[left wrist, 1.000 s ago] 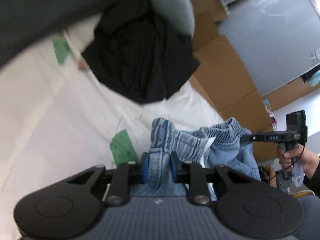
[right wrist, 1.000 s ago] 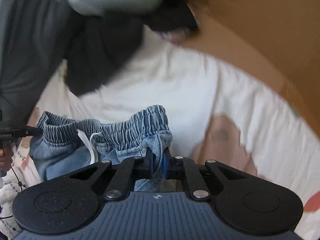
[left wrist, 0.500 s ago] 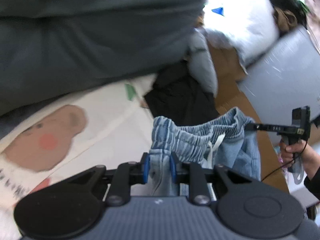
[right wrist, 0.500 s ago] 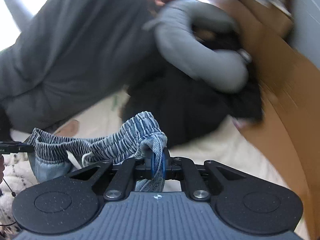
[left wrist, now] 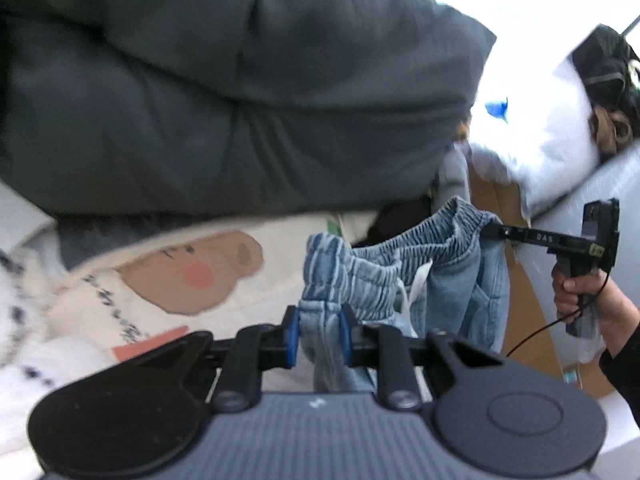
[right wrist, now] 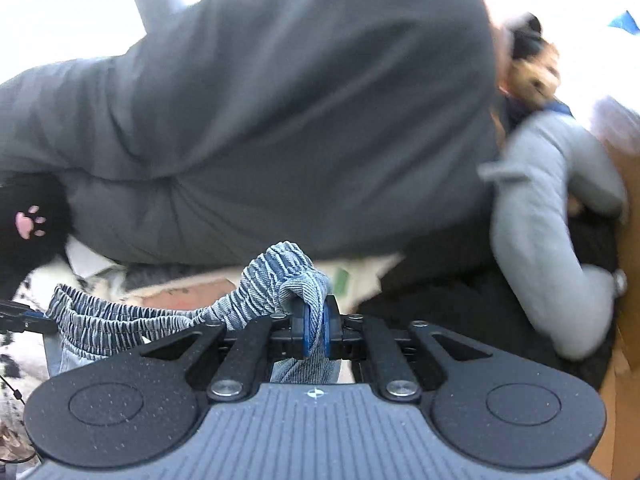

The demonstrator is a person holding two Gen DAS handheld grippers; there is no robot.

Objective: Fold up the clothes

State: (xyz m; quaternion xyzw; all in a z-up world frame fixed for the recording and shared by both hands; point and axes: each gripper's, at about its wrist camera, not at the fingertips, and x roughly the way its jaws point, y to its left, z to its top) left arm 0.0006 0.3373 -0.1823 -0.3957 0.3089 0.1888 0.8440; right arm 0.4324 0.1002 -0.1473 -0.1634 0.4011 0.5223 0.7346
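Light blue denim shorts (left wrist: 384, 276) with a gathered elastic waistband and a white drawstring hang in the air, stretched between both grippers. My left gripper (left wrist: 319, 338) is shut on one end of the waistband. At the other end my right gripper (right wrist: 315, 336) is shut on the denim shorts (right wrist: 276, 284). In the left wrist view the right gripper (left wrist: 496, 232) shows at the far right, held by a hand (left wrist: 576, 292). The legs of the shorts drop out of sight below the grippers.
A large dark grey duvet (left wrist: 240, 92) fills the space above. Below lies a cream bedspread (left wrist: 168, 272) with a bear print. A black garment (right wrist: 472, 300), a grey sleeve (right wrist: 536, 248), a white pillow (left wrist: 540, 136) and brown cardboard (left wrist: 520, 304) sit to the right.
Both grippers have lifted and tilted up with the shorts. The bed surface has dropped lower in view, and the grey duvet now fills the upper part of both views.
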